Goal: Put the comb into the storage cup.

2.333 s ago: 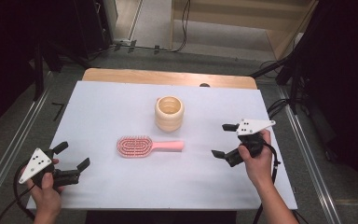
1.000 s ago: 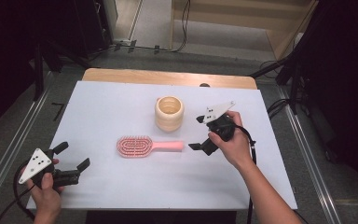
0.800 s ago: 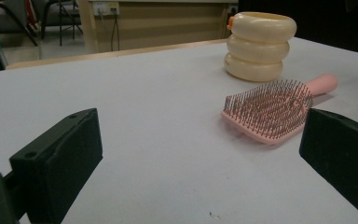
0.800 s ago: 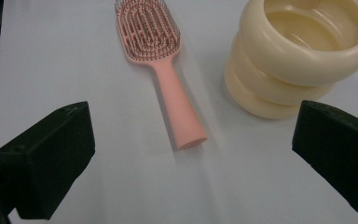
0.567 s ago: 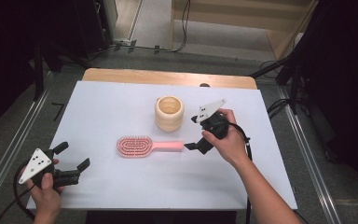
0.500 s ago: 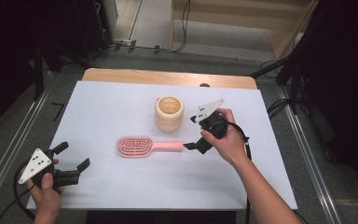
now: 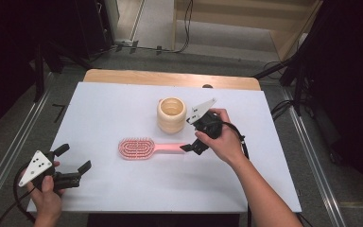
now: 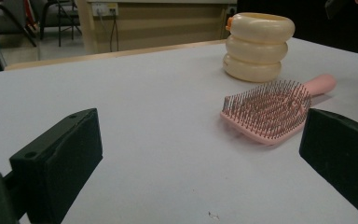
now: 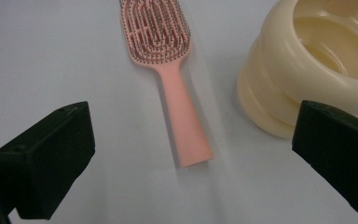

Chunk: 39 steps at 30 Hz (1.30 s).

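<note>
At the near left corner of the bench [image 7: 123, 99], the left tongs [image 7: 74, 160] rest low in the person's left hand [image 7: 45, 196], jaws spread wide with nothing between them. In the left gripper view those jaws frame bare white surface, and the pink hairbrush [image 8: 271, 108] lies ahead of them and off toward the right jaw, well apart, bristles up. Beyond the brush from there stands the cream ribbed pot [image 8: 257, 46], upright, its mouth open to the top. Farther right, in the high view, the hairbrush [image 7: 146, 147] lies flat with its oval head pointing toward the left tongs and its handle running toward the right tongs [image 7: 194, 135], which the person's right hand [image 7: 224, 142] holds just at the handle's end. The right tongs are also wide open and grip nothing. In the right gripper view the handle's end [image 9: 193, 154] sits between the two jaws, nearer the left one, not touched by either, while the pot [image 9: 317, 65] stands just beside the right jaw, partly behind it.
</note>
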Available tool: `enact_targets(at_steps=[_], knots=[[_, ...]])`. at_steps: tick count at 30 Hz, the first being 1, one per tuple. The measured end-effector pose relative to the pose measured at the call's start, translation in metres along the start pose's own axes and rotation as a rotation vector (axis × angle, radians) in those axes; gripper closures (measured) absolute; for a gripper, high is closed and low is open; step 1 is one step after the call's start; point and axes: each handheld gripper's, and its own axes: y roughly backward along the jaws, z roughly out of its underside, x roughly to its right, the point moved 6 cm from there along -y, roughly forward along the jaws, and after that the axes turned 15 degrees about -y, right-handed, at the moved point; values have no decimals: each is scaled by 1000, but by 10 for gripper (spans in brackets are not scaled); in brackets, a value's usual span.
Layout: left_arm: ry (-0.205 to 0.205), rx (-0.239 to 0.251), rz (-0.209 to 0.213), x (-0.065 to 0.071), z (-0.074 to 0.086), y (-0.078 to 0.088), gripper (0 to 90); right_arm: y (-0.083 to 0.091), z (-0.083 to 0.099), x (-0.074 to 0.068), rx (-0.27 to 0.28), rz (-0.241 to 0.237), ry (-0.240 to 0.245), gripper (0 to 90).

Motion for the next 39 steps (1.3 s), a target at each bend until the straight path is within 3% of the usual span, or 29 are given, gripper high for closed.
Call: enact_targets(at_steps=[39], knots=[[-2, 1, 0, 1, 0, 0, 0, -41, -17, -12, -132, -7, 78, 0]])
